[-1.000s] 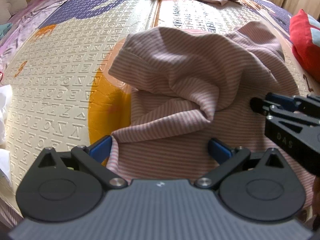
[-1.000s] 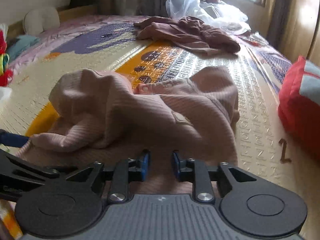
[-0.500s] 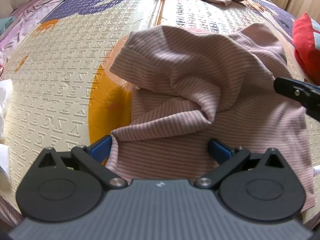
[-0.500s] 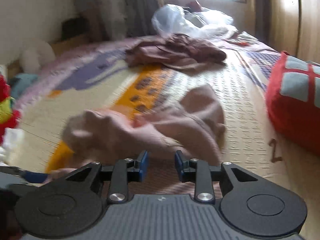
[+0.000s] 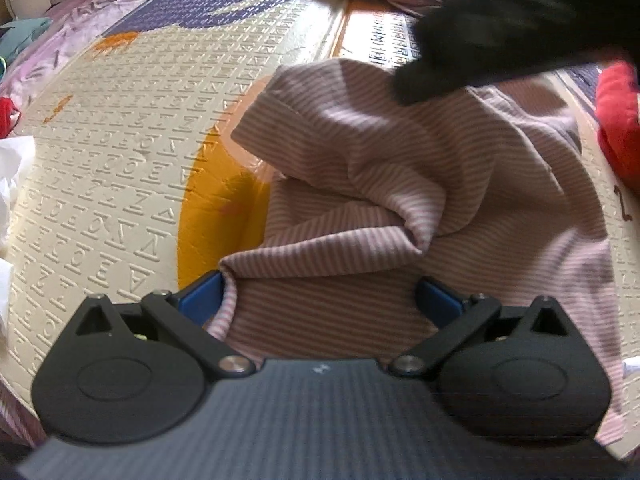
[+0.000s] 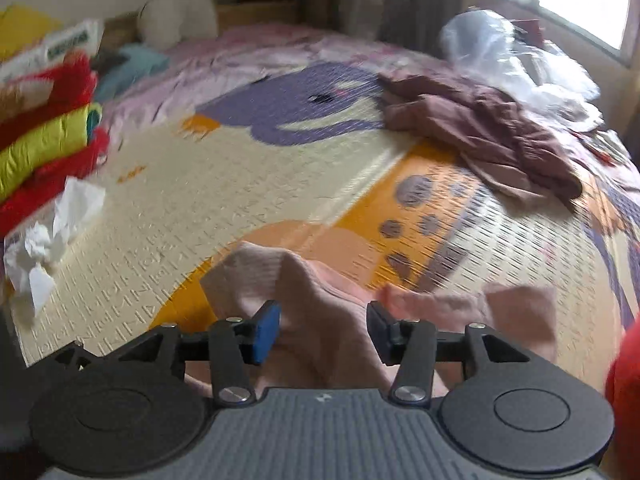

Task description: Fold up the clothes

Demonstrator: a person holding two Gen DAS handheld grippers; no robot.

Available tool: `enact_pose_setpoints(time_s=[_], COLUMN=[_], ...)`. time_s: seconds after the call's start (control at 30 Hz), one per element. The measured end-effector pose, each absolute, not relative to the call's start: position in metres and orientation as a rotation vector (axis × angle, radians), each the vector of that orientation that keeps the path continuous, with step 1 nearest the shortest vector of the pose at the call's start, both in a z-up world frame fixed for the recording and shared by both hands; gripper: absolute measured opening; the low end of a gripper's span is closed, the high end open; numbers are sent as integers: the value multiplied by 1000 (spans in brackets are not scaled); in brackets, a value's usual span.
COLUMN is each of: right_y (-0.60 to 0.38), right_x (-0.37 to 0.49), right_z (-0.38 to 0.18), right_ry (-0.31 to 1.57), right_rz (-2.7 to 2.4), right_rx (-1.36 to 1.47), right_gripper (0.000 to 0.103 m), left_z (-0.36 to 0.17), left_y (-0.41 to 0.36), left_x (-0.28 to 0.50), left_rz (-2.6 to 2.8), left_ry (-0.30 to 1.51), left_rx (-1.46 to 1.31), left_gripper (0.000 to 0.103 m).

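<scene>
A pink striped garment lies crumpled on the patterned mat. My left gripper is open wide, low over the garment's near hem, its blue pads on either side of the cloth. My right gripper is open above the garment's far folds; in the left wrist view it shows as a dark blurred shape over the garment's top edge. The garment is not held by either gripper.
A heap of mauve clothes lies at the far side of the mat. A red cushion sits at the right. Crumpled white tissue and red and yellow items lie at the left. A clear plastic bag is behind.
My right gripper has lifted, swung left over the garment's far part and opened. My left gripper has stayed open at the near hem.
</scene>
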State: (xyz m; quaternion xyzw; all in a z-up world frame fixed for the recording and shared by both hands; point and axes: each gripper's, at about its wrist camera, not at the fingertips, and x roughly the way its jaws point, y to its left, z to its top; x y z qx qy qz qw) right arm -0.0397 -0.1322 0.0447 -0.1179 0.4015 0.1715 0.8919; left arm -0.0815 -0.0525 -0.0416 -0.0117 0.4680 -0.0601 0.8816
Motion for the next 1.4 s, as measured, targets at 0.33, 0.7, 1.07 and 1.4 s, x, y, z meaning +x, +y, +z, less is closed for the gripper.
enact_pose_setpoints(time_s=[0.33,0.7,1.07,1.4], right_y=[-89,-95,-71,-101], right_x=[-13,31,42,75], right_z=[33,11,-4,32], right_ry=[897,1072,1062,808], right_rz=[505,490,399,195], right_rx=[-276,-161,-346,-106], right_gripper=[60,58,14,11], left_z=[-40,-38,-41,-42], left_y=[-39,-38,-34,-33], left_x=[-76,-86,-87,-91], left_rz=[-222,-205,-186,-152], left_ry=[1016,1011,1015,1001], left_rx=[-32,-39,-38,-49], left_gripper=[103,103,103,103])
